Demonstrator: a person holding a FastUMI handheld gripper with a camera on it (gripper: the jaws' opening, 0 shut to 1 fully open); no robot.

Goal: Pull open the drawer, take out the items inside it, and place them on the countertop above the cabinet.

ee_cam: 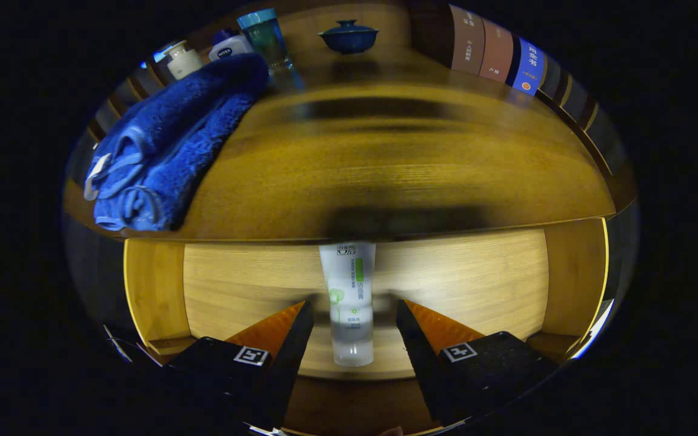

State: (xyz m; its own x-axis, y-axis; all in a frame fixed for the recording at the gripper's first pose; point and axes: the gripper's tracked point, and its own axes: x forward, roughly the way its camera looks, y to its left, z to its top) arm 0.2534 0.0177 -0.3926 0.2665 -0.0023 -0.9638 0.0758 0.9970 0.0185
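The wooden drawer (pixel 482 284) stands pulled open below the countertop (pixel 385 163). Inside it lies a white tube with green print (pixel 349 303), its clear cap pointing toward me and its far end hidden under the countertop's edge. My gripper (pixel 354 312) hovers over the drawer, open, with the tube lying between its two fingers; neither finger touches it. A folded blue towel (pixel 167 145) rests on the countertop's left side.
At the back of the countertop stand a small cream bottle (pixel 182 59), a white-and-blue jar (pixel 231 47), a clear bottle with a teal cap (pixel 267 39) and a dark blue lidded bowl (pixel 349 36). Books (pixel 497 51) line the back right.
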